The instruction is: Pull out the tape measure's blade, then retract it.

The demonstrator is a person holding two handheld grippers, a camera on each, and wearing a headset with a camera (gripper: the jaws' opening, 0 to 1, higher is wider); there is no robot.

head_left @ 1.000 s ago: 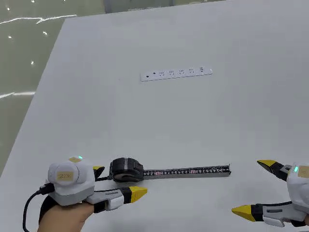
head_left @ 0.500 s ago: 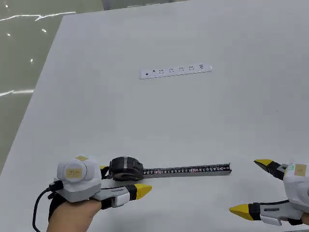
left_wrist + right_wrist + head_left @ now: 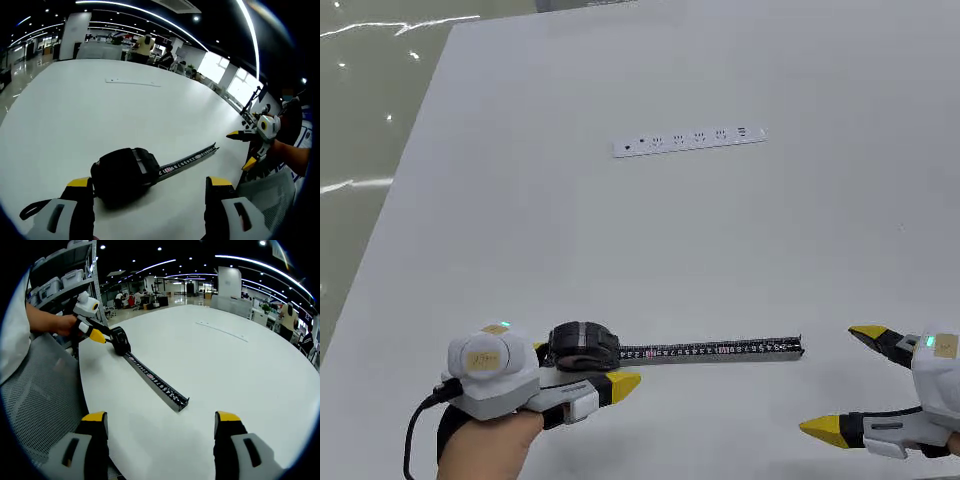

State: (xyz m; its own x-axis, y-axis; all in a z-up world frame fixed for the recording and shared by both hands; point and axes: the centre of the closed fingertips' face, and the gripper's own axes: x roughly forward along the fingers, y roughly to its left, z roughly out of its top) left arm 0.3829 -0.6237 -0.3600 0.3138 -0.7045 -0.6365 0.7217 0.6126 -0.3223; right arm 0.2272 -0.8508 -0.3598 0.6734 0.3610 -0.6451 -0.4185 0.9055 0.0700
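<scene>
Item, nearest: left tongs (image 3: 148, 182), held low at the near edge of the white counter (image 3: 620, 250), jaws parted and reaching along either side of the tape measure (image 3: 583, 348). One jaw lies close against the black case; whether it touches cannot be told. Item: right tongs (image 3: 161, 416), jaws wide apart and empty, aimed at the blade's hooked tip (image 3: 182, 402) but near it rather than on it. Item: the tape measure itself, case flat on the counter between the left jaws, blade (image 3: 720, 351) drawn out straight to the right and lying flat. Item, far: white power strip (image 3: 688, 141), well apart from the work. Assessment: the pull-out looks done and retraction remains. To do it well, the left tongs should probably close squarely across the case's flat sides so it cannot skid or twist. The right tongs would best pinch the hook and walk it back in line with the case, lest the blade whip or kink.
</scene>
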